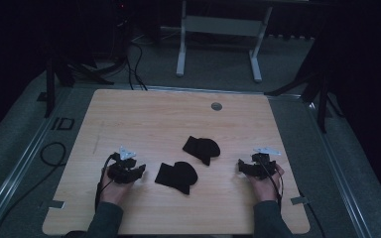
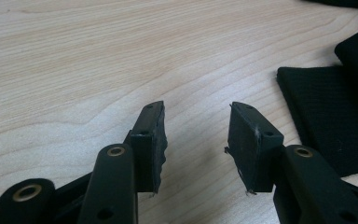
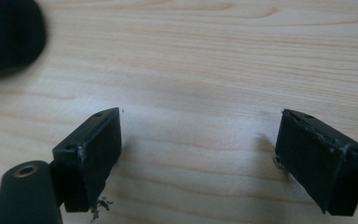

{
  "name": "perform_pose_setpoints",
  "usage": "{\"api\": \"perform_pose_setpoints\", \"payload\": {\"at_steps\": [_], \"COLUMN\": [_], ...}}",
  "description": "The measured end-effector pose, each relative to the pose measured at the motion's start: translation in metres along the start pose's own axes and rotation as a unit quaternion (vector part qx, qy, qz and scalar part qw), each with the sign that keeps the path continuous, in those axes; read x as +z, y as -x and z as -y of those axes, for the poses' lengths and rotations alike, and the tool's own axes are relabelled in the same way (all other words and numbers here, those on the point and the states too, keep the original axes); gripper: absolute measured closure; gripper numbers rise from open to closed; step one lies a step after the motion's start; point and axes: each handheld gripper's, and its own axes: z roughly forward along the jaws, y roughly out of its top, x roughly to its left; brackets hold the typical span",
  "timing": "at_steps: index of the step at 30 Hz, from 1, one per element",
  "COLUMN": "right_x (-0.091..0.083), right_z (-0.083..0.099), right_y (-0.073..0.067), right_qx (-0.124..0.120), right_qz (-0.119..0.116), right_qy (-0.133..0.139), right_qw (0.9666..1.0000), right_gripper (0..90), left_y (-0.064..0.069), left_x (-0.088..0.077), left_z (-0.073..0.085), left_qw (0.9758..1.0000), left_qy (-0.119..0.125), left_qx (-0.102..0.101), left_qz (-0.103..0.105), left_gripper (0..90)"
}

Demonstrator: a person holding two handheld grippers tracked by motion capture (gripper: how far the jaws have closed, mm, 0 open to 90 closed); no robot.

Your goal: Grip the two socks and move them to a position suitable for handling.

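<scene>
Two black knitted socks lie on the wooden table point(image 1: 144, 119). The near sock point(image 1: 177, 176) lies just right of my left gripper point(image 1: 140, 171), and the far sock point(image 1: 202, 148) lies toward the middle. In the left gripper view my left gripper point(image 2: 196, 122) stands open over bare wood, with the near sock point(image 2: 326, 116) to its right. My right gripper point(image 1: 240, 165) rests at the table's right side, held by a hand. In the right gripper view my right gripper point(image 3: 200, 128) is open wide with nothing between its jaws, and a sock point(image 3: 9, 32) lies at the upper left.
A round grey grommet point(image 1: 217, 106) is set in the table near its far edge. Beyond the table stands a white frame point(image 1: 218, 29) on the carpet. Cables point(image 1: 54, 153) run along the floor at the left. Dark stands flank the table.
</scene>
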Motion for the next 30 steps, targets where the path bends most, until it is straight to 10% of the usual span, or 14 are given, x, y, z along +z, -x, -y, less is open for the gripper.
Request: {"api": "perform_pose_setpoints", "payload": {"at_steps": [17, 30], "right_x": [-0.006, -0.023], "right_z": [-0.003, -0.005], "right_y": [-0.013, -0.033], "right_qx": [-0.035, -0.073], "right_qz": [-0.028, -0.071], "right_qy": [-0.034, -0.034], "right_qw": [0.9984, 0.9942], "right_gripper": [17.8, 44.0], "left_y": [-0.002, -0.001], "left_x": [-0.002, -0.006], "left_z": [-0.002, -0.003], "left_qw": [0.9998, 0.9996], "left_qy": [0.006, 0.012], "left_qx": [-0.009, -0.005], "left_qz": [0.019, 0.024], "left_gripper": [55.7, 55.0]}}
